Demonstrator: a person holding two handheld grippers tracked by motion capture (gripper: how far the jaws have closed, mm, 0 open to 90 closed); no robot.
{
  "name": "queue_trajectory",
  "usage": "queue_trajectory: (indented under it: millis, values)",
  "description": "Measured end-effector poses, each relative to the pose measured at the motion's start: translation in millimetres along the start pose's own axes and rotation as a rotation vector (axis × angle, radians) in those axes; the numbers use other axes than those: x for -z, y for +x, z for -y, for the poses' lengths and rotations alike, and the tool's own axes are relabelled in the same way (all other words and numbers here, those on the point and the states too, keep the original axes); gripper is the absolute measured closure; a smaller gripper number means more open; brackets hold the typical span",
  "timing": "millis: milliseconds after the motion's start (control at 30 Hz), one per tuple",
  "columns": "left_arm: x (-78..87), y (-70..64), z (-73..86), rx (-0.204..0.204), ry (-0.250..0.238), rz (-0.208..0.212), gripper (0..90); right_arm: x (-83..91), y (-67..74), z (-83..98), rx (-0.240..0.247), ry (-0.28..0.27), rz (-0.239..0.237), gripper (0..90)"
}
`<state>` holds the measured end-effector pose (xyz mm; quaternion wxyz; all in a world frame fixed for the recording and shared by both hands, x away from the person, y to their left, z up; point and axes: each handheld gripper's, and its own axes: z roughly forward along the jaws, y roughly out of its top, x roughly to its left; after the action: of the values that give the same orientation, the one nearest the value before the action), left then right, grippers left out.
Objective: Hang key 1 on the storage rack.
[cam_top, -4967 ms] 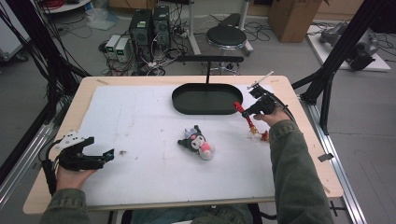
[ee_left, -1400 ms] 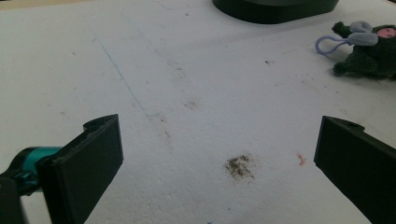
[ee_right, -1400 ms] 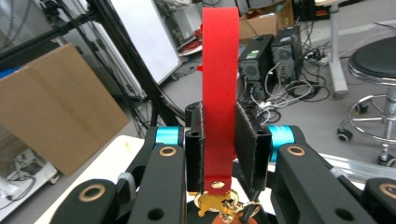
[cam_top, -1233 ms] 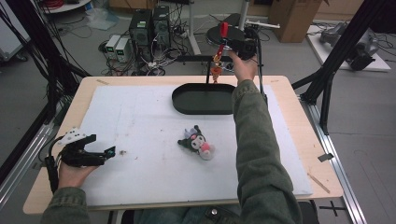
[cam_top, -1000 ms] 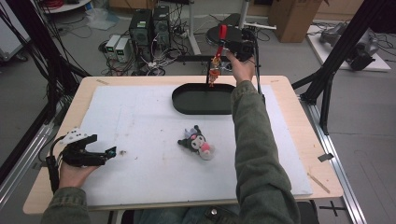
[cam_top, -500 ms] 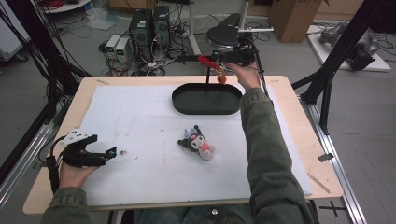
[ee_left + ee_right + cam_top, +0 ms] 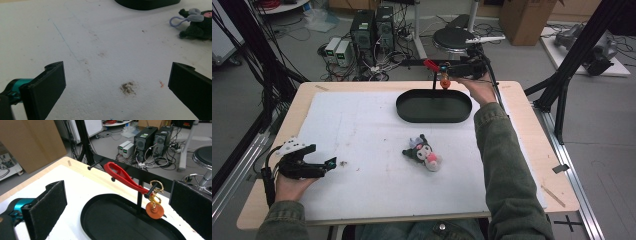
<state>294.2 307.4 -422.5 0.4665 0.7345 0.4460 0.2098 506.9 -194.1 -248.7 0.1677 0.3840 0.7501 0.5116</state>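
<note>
— So, any writing to read on these things?
— None legible. Counting from the black oval tray (image 7: 433,106): one red keychain strap (image 7: 123,178) hangs by its gold ring on a peg of the black rack (image 7: 130,173) just behind the tray, a round orange tag dangling under the clasp.
— Does the right gripper (image 7: 460,69) have it?
— No. Its jaws have just been opening and now stand wide, foam-padded faces either side of the strap, touching nothing.
— And the left gripper (image 7: 312,167)?
— Well apart from the tray, at the near left of the white foam board (image 7: 362,140), jaws spread wide and empty over a brown smudge.
— Anything else?
— One plush toy (image 7: 424,153), dark and fuzzy with a pink face and a lilac loop, lies in front of the tray.
</note>
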Motion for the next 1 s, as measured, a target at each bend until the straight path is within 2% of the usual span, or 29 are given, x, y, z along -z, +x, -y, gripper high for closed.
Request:
queue_trajectory:
  millis: [100,267,333,433,533,767,1000]
  values:
    - [0.2,0.6,0.1,0.003,-0.001,-0.001,1.7,1.1,2.6,0.5,0.009,0.026,-0.012,0.4]
    - [1.6,1.3,-0.1,0.003,-0.007,0.0,1.7,2.9,8.0,2.1,0.041,0.082,0.003,0.4]
    - [1.7,1.2,-0.1,0.002,-0.007,0.002,1.7,5.4,12.4,1.9,0.069,0.087,0.019,0.4]
    - [2.3,1.3,-0.3,0.003,-0.012,0.002,1.7,8.8,16.5,4.2,0.07,0.072,0.015,0.4]
    - [2.5,1.3,-0.3,0.007,-0.017,0.002,1.7,10.8,19.2,9.5,0.079,0.08,0.01,0.4]
    - [3.2,1.8,-0.3,0.007,-0.018,0.001,1.7,14.8,26.4,15.5,0.104,0.139,0.005,0.4]
    - [3.7,1.6,-0.5,0.01,-0.022,0.001,1.7,20.9,35.3,19.1,0.112,0.156,-0.011,0.4]
